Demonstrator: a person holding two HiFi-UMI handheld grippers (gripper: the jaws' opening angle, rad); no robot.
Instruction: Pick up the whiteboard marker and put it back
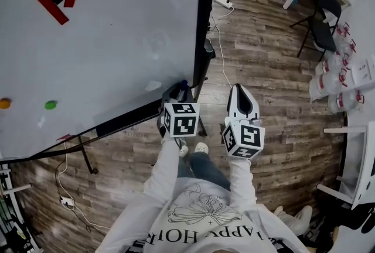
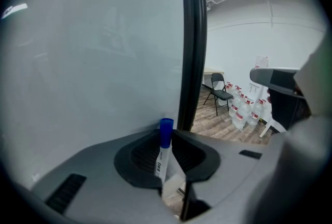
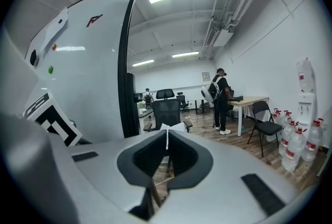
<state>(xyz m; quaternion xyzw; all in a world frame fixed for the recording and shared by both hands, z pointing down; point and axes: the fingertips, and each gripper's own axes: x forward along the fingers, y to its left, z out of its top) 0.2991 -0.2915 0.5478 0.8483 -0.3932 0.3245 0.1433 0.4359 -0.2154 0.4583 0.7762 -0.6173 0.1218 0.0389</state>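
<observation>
Left gripper view: left claw [image 2: 166,136] pinches whiteboard marker [image 2: 163,154] at whiteboard edge [image 2: 193,62], floor [image 2: 218,125] beyond; right claw [image 3: 167,136] closed.

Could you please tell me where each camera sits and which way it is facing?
Head view: on the person's head, looking steeply down at the whiteboard and wood floor; sleeves, left gripper and right gripper show.
Left gripper view: on the left gripper, facing the whiteboard's lower corner; its jaws grip the whiteboard marker.
Right gripper view: on the right gripper, facing down the room beside the whiteboard; its empty jaws are shut.
Shared: all three show the whiteboard.
</observation>
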